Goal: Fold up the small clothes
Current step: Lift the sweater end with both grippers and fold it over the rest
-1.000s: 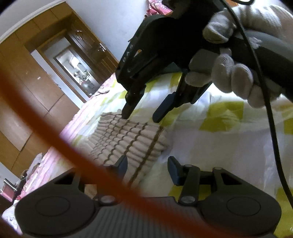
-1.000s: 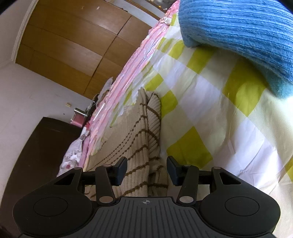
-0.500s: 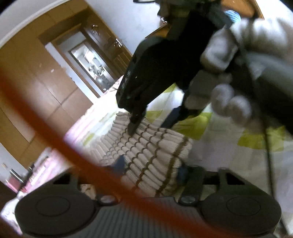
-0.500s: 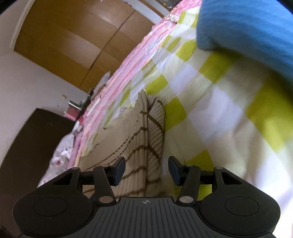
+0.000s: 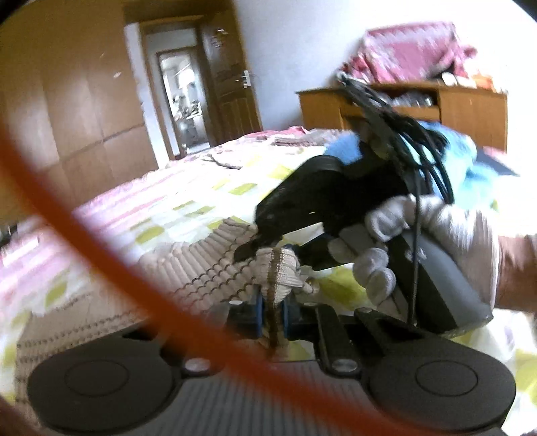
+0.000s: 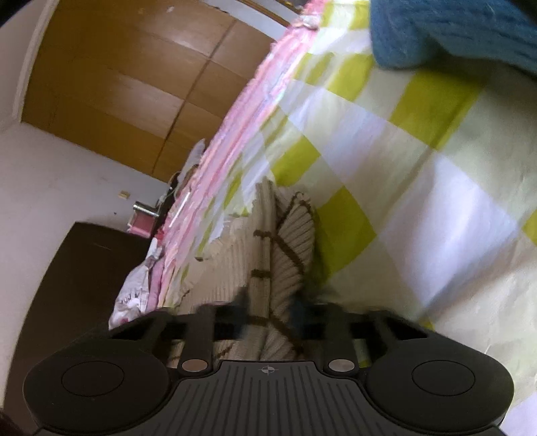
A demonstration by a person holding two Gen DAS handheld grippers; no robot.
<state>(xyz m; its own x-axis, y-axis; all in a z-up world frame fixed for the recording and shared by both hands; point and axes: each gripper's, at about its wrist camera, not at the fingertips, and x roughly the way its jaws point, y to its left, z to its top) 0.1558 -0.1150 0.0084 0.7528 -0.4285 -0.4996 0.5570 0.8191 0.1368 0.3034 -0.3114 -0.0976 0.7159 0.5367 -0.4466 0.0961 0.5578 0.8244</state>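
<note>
A beige ribbed knit garment with brown stripes (image 5: 201, 271) lies on the yellow-checked bedsheet (image 5: 214, 187). My left gripper (image 5: 272, 317) is shut on a bunched striped edge of it. My right gripper (image 5: 268, 246), held in a white-gloved hand, pinches the same bunch just beyond my left fingers. In the right wrist view the garment (image 6: 285, 255) runs between my right gripper's blurred fingers (image 6: 272, 317), which are closed on its fold.
A blue knit garment (image 6: 463, 30) lies further up the bed; it also shows in the left wrist view (image 5: 453, 151). A wooden wardrobe (image 5: 67, 100), an open door (image 5: 231, 94) and a low wooden cabinet (image 5: 436, 107) stand beyond the bed. An orange cable (image 5: 100, 241) crosses the left view.
Both grippers have closed on the garment's striped edge; they were open before. The left gripper has swung round and the edge is now bunched and raised off the sheet.
</note>
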